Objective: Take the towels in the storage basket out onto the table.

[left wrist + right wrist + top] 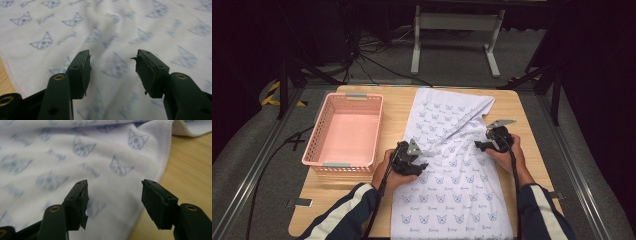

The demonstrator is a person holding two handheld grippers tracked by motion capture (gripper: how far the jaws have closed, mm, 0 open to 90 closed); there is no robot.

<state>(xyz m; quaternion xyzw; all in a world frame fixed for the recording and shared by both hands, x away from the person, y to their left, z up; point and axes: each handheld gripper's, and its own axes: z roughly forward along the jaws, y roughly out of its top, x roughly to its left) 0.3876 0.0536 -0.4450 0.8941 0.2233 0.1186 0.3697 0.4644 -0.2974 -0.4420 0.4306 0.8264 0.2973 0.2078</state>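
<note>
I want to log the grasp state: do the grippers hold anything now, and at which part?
Nothing is held. The left gripper and the right gripper both stand open over the printed cloth, with no fabric between their jaws.

A light wooden bench stands in a dim room whose edges fall into near darkness, while the bench top itself is brightly lit from above. The floor is covered in grey carpet. Beyond the far edge of the bench stands a white metal frame on two legs with flat feet. Black cables trail loosely over the carpet at the far left. Metal rails run along the floor on both sides of the bench. A strip of yellow-and-black tape lies at the left, beside a dark stand leg. Another dark leg rises at the right.
</note>
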